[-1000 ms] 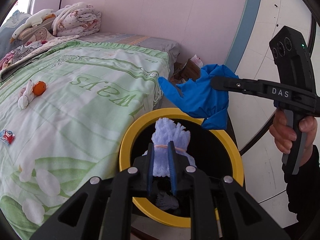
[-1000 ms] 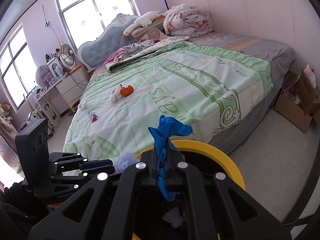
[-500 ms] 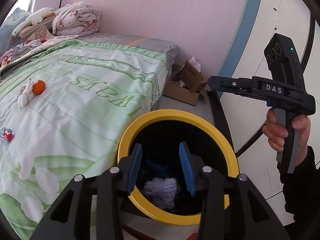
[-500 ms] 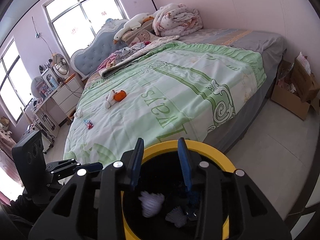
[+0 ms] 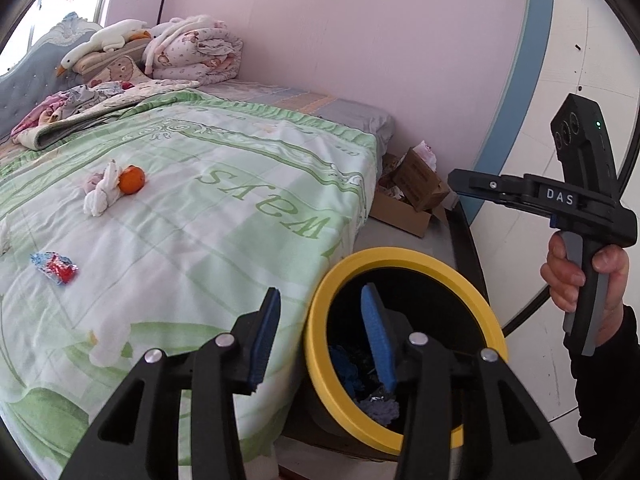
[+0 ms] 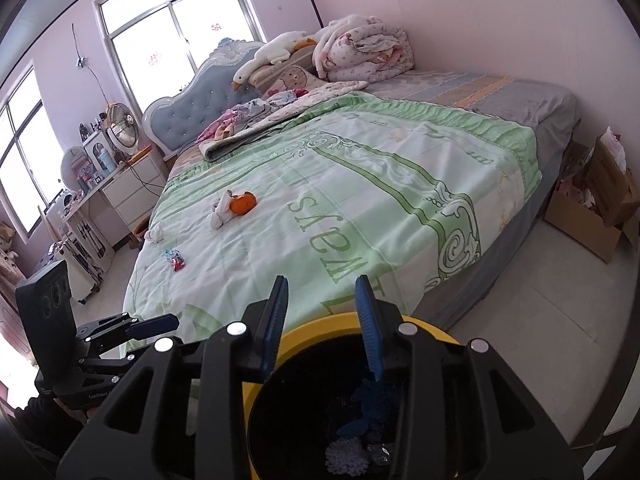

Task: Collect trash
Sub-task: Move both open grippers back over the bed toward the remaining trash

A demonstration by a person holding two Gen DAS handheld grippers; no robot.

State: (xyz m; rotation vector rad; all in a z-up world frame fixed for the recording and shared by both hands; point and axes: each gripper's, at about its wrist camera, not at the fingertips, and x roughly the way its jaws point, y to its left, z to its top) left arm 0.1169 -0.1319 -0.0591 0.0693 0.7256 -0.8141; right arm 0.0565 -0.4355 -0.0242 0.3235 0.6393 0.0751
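Note:
A black bin with a yellow rim point(image 5: 400, 256) stands on the floor at the bed's foot corner. Inside lie a blue glove point(image 6: 372, 408) and a pale lavender fluffy ball point(image 6: 346, 460). My left gripper point(image 5: 320, 300) is open and empty, straddling the bin's left rim and the bed edge. My right gripper point(image 6: 322, 284) is open and empty above the bin's far rim point(image 6: 320, 326). On the green bedspread lie an orange point(image 5: 131, 179), a crumpled white tissue point(image 5: 100, 196) beside it, and a red-and-blue wrapper point(image 5: 54, 268).
An open cardboard box point(image 5: 412, 196) of clutter sits on the floor against the pink wall. Folded quilts point(image 6: 360, 48) and a goose plush point(image 6: 272, 54) pile up at the headboard. A white nightstand point(image 6: 132, 196) with a fan stands left of the bed. A person's hand point(image 5: 576, 276) holds the right gripper's handle.
Both grippers opened: the lavender ball and the blue glove dropped into the bin. The left gripper then swung left toward the bed; the right one shifted slightly over the bin's rim.

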